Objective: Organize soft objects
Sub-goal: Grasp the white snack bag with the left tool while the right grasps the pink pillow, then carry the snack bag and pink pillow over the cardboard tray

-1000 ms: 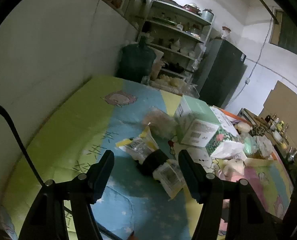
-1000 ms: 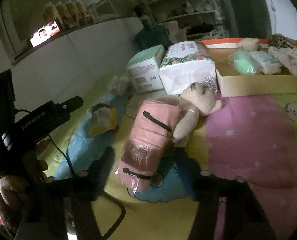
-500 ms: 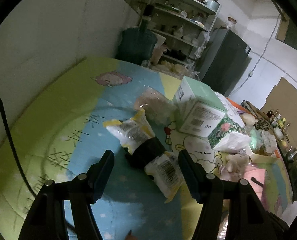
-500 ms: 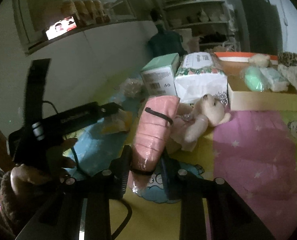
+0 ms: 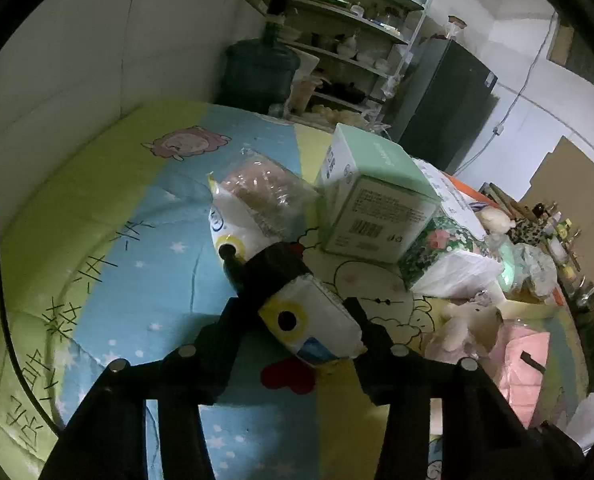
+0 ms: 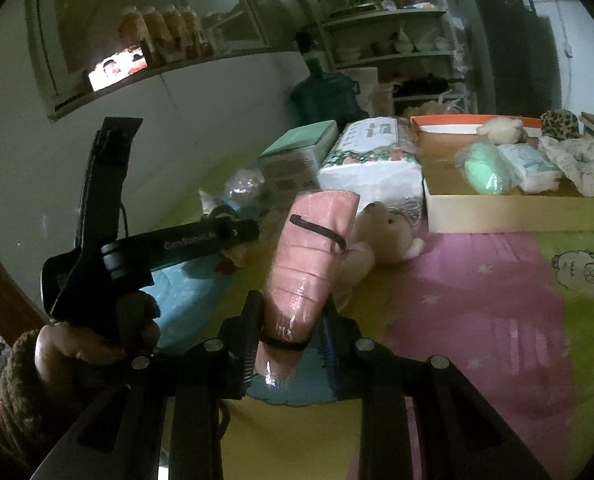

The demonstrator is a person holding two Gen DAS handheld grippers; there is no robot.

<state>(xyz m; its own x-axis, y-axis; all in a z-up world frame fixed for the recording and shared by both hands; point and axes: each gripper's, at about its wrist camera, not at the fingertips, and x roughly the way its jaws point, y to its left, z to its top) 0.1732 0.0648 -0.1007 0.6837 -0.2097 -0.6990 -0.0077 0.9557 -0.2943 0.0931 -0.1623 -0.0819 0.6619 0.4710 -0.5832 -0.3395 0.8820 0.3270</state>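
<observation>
Pink bundle (image 6: pixel 309 264) — in right tongs (image 6: pixel 291 320)

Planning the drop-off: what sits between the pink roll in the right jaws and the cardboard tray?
In the right wrist view, a cream teddy bear lies between the pink roll and the cardboard tray, resting against the roll; beyond it is bare pink mat.

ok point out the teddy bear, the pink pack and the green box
teddy bear (image 6: pixel 393 232), right wrist view, on its head
pink pack (image 6: pixel 313 256), right wrist view, mid wrapper
green box (image 5: pixel 377 196), left wrist view, on its labelled side

both wrist views low over mat (image 5: pixel 109 208), sharing teddy bear (image 6: pixel 385 236)
</observation>
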